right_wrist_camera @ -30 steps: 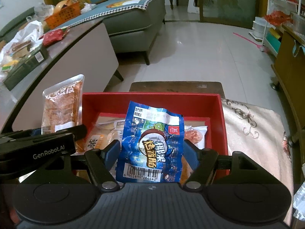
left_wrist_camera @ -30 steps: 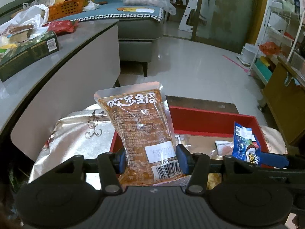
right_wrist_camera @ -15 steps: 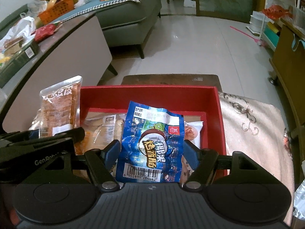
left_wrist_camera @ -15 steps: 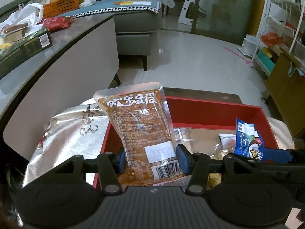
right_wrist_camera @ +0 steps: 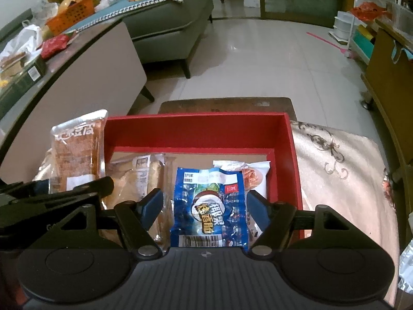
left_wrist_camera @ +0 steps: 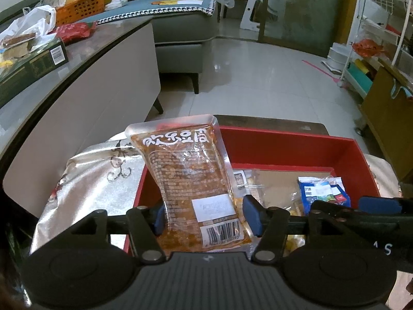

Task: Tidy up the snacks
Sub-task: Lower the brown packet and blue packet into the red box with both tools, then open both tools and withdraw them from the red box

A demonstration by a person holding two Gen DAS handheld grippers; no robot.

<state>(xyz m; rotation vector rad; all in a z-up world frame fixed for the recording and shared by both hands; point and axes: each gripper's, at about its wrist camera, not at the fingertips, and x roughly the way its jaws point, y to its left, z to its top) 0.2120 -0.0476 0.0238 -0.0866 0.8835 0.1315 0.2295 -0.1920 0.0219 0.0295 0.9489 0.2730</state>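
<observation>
Left tongs: jaws have just been opening; the orange packet stands between them, a gap showing at the right pad, so the grip looks let go
Right tongs: jaws have just been opening too; apart, with clear space on both sides of the blue packet
Orange packet, place: upright at the left wall of the red box, over its edge
Blue packet, place: lying inside the red box on other wrapped snacks
Handling, orange packet: a flat sealed pouch, likely light and fairly stiff with its filling; the glossy film may slip, so a hold across the lower body near the barcode suits it
Handling, blue packet: soft crinkled foil, light, probably yielding under the pads; best taken across its middle
Left wrist view only: the orange packet's printed face and label
Right wrist view only: the blue packet's front, the bread-like packs beside it, the cloth on the table right of the box
</observation>
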